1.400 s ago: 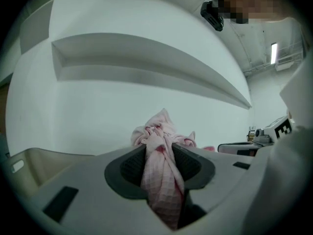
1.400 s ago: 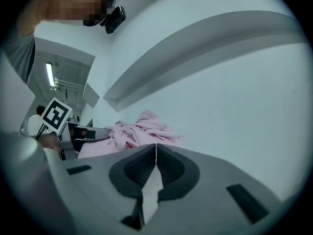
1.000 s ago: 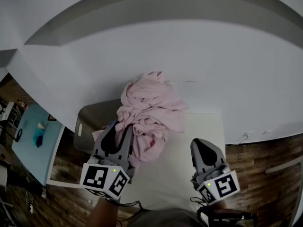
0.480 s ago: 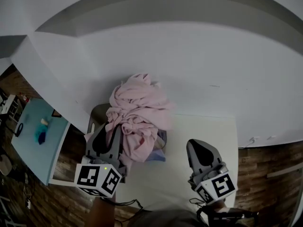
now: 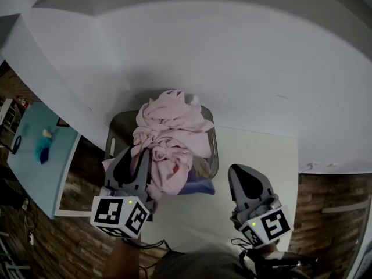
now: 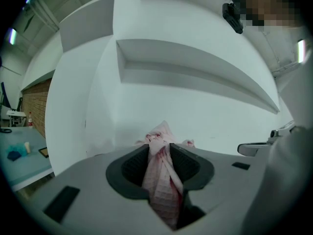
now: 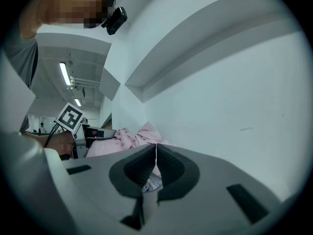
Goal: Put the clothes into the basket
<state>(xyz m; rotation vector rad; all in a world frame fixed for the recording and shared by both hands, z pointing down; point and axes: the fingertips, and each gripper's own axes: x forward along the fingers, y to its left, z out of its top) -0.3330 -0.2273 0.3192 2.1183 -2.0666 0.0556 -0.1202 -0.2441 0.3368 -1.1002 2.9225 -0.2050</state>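
Note:
A bunched pink garment (image 5: pixel 171 133) hangs over the grey basket (image 5: pixel 113 137), and its lower folds reach down into it. My left gripper (image 5: pixel 138 157) is shut on the garment's near edge; in the left gripper view the pink cloth (image 6: pixel 162 182) is pinched between the pads, at my left gripper (image 6: pixel 160 151). Blue cloth (image 5: pixel 200 186) lies in the basket under it. My right gripper (image 5: pixel 244 182) hovers over the white table (image 5: pixel 261 156) to the right of the basket, shut and empty. In the right gripper view my right gripper (image 7: pixel 155 152) has its jaws together, with the pink garment (image 7: pixel 131 137) beyond them.
A white wall (image 5: pixel 232 51) rises right behind the basket and table. A light blue table (image 5: pixel 32 156) with small items stands at the far left. Wood flooring (image 5: pixel 334 214) shows at the right and the lower left.
The pink garment, held in my left gripper, has moved left from above the white table to above the basket. My right gripper has stayed shut at about the same spot.

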